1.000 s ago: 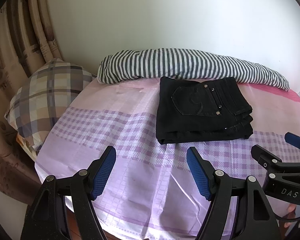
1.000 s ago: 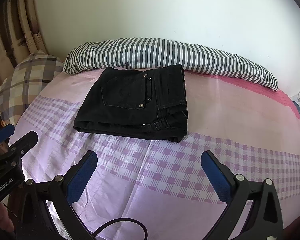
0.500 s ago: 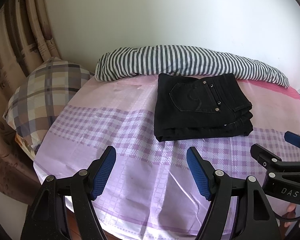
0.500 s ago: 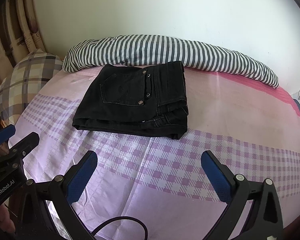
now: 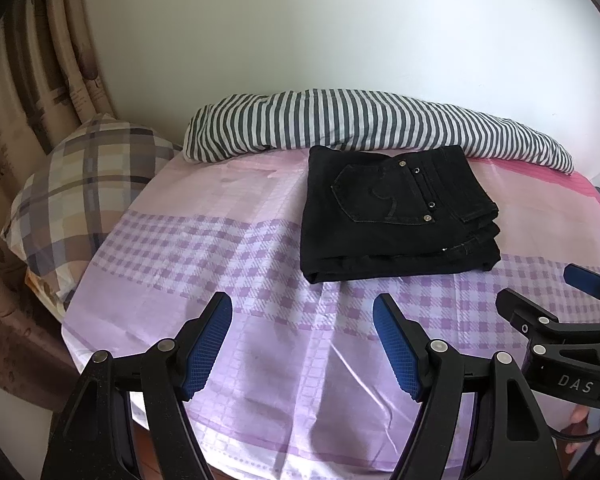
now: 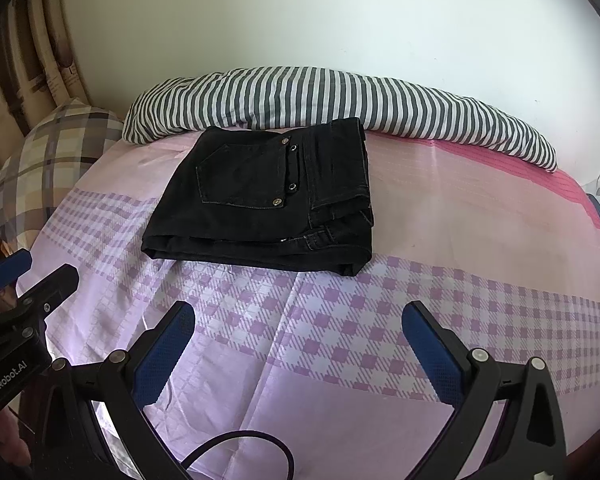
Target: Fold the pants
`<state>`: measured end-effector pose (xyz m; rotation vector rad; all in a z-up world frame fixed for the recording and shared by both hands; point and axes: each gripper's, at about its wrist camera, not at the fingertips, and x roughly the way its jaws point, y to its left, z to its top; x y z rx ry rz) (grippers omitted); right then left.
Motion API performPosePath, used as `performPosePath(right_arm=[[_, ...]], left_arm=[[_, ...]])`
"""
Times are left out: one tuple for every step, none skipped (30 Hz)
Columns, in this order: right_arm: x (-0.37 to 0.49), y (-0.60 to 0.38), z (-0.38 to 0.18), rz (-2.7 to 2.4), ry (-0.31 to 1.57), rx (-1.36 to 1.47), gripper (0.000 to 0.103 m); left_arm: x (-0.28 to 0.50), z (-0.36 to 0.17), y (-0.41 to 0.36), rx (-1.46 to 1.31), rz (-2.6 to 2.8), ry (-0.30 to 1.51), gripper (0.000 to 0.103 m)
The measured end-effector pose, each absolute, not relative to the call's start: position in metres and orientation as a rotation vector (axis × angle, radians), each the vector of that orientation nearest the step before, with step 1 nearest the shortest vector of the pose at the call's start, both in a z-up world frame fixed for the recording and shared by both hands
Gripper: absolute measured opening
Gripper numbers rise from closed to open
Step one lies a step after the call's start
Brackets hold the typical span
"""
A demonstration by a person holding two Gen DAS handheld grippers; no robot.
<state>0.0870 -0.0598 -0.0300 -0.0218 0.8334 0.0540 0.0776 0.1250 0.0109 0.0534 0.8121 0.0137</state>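
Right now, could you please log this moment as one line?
pants: folded on bed | left tool: open, empty | right tool: open, empty

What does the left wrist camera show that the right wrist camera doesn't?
Only the left wrist view shows most of the plaid pillow, the bed's near left corner, and the right claw seen from the side. Only the right wrist view shows the black cable by the camera, more of the pink sheet to the right, and the left claw seen from the side. Both show the folded black pants lying flat on the bedsheet, against the striped blanket, with both claws open and empty.
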Motion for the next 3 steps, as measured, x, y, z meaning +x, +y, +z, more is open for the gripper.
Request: performPosePath(right_arm=[[0.0869, -0.0601, -0.0297, 0.055, 0.833, -0.020, 0.103], [0.0871, -0.0604, -0.0297, 0.055, 0.834, -0.021, 0.103], [0.0871, -0.0604, -0.0297, 0.054, 0.834, -0.022, 0.103]], left_arm=[[0.0779, 0.0110, 0.1255, 0.046, 0.012, 0.817, 0.074], [0.0781, 0.0111, 0.1261, 0.040, 0.010, 0.819, 0.074], [0.0783, 0.0112, 0.1264, 0.034, 0.006, 0.822, 0.074]])
